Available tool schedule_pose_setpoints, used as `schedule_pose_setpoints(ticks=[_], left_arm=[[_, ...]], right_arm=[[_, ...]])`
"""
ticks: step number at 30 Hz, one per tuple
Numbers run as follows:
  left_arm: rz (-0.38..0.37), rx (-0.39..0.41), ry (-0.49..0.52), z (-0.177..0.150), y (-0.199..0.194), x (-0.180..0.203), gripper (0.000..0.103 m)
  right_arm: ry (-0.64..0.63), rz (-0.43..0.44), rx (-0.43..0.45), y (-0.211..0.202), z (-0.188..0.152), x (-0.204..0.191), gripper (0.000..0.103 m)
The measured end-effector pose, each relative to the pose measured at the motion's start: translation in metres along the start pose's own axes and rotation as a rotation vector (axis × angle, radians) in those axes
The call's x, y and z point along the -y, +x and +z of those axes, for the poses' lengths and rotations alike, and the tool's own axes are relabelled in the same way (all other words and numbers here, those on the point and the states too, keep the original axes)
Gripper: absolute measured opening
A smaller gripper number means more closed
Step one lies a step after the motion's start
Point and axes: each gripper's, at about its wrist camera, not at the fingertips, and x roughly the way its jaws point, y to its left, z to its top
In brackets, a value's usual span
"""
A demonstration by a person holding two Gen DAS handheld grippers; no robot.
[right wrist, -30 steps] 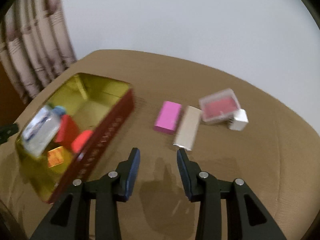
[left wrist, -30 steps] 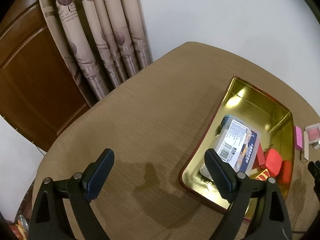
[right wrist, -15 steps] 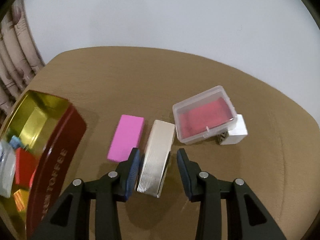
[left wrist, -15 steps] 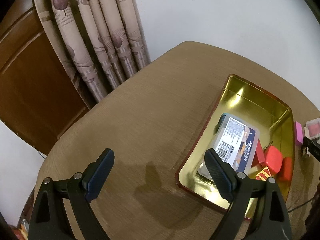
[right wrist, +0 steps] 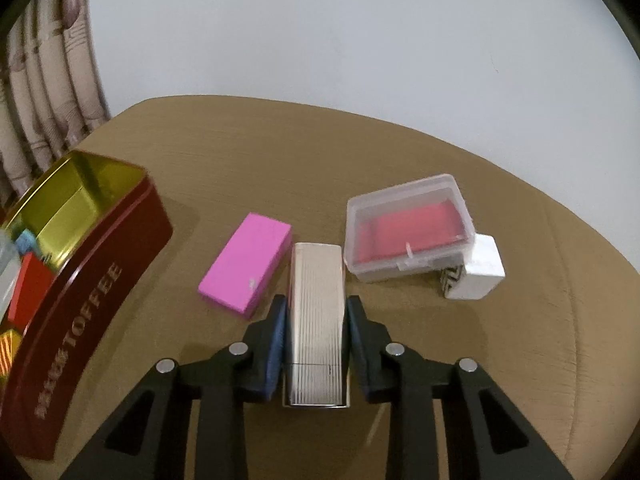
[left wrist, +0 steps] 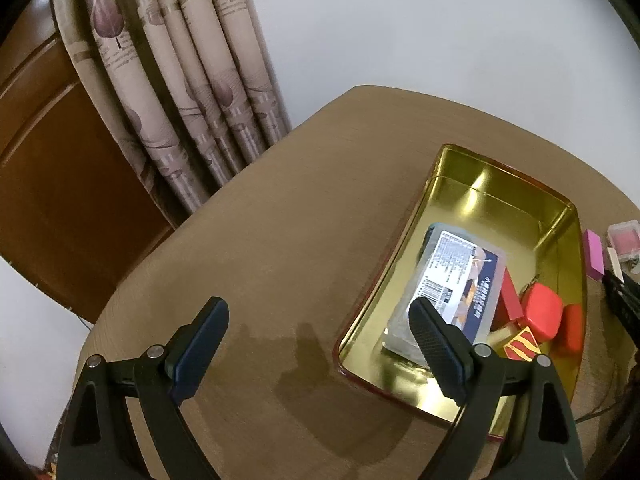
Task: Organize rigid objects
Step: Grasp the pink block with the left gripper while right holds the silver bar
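Observation:
A silver ribbed box (right wrist: 317, 320) lies on the tan table, and my right gripper (right wrist: 316, 304) straddles it, one finger close along each long side; it rests on the table. A pink box (right wrist: 246, 262) lies just left of it. A clear lidded case with a red insert (right wrist: 408, 226) and a white plug adapter (right wrist: 478, 268) lie to the right. The red toffee tin (right wrist: 80, 280) with gold inside (left wrist: 480, 196) holds a labelled clear case (left wrist: 452, 292) and red pieces (left wrist: 542, 316). My left gripper (left wrist: 320, 344) is open and empty, hovering at the tin's near-left corner.
Patterned curtains (left wrist: 180, 80) and a brown wooden door (left wrist: 52, 184) stand beyond the table's left edge. A white wall backs the table. The table edge curves round close behind the objects (right wrist: 360, 116).
My right gripper swung right from the tin, moved forward over the silver box and now has its fingers on either side of it. The left gripper barely moved.

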Motion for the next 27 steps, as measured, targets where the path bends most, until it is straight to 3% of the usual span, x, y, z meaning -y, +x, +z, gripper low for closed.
schedule_pose_setpoints(ticks=[5,11,16,22,27], left_arm=[[0.002,0.033,0.021,-0.002,-0.009,0.007,0.090],[-0.058,0.055,0.092,-0.004,-0.030,0.036,0.090],[-0.120,0.064,0.221,-0.003,-0.056,0.095,0.090],[-0.297,0.023,0.339,0.010,-0.072,0.185,0.090],[-0.368,-0.099,0.369,0.024,-0.048,0.242,0.090]], right_arm=[[0.005,0.010,0.005,-0.011,-0.016,0.011,0.029],[0.002,-0.019,0.005,-0.031,-0.047,0.037,0.030],[0.050,-0.047,-0.002,-0.045,-0.071,0.074,0.030],[0.048,-0.070,0.000,-0.059,-0.095,0.094,0.030],[0.061,-0.052,0.000,-0.057,-0.096,0.097,0.030]])
